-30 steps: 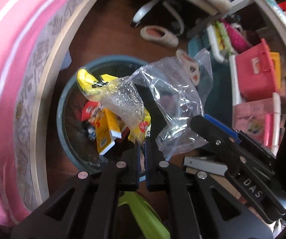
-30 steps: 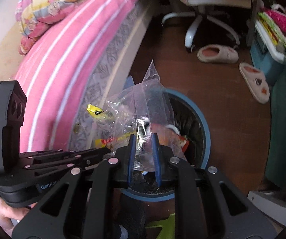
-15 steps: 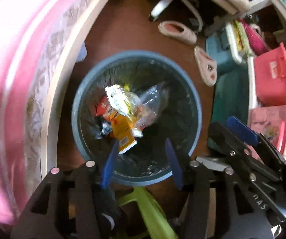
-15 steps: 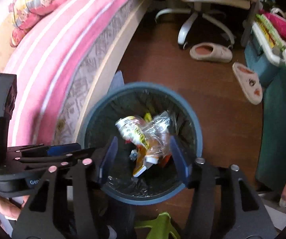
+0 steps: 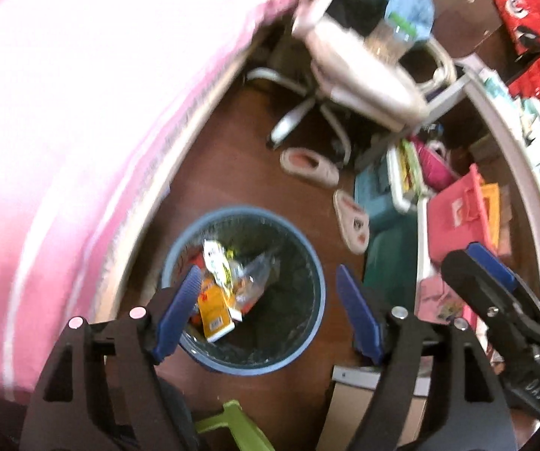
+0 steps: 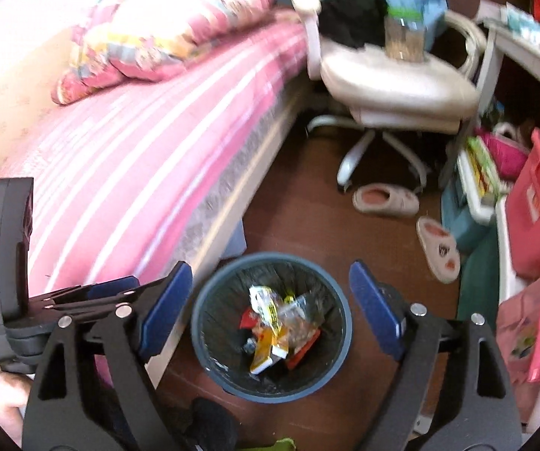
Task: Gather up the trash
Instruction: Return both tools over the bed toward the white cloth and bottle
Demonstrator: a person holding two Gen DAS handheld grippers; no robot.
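A round blue-rimmed trash bin (image 5: 309,332) (image 6: 339,334) with a black liner stands on the brown floor beside the bed. Inside it lie a clear plastic bag (image 5: 257,276) (image 6: 302,314), yellow wrappers and an orange carton (image 5: 213,314) (image 6: 264,353). My left gripper (image 5: 268,302) hangs above the bin, its jaws opening, nothing between the blue pads. My right gripper (image 6: 270,300) is also high over the bin, jaws opening and empty. The right gripper (image 5: 495,300) shows at the right edge of the left wrist view; the left gripper (image 6: 82,297) shows at the left of the right wrist view.
A pink striped bed (image 6: 119,173) runs along the left. A white swivel chair (image 6: 394,82) with clothes and a jar stands behind the bin. Two slippers (image 6: 384,199) (image 6: 439,248) lie on the floor. Pink boxes and storage bins (image 6: 533,218) crowd the right. A green object (image 5: 228,428) sits below.
Both grippers let go of the clear bag with wrappers, and it dropped into the bin. Both opened wide and rose, so the bin now looks smaller and lower.
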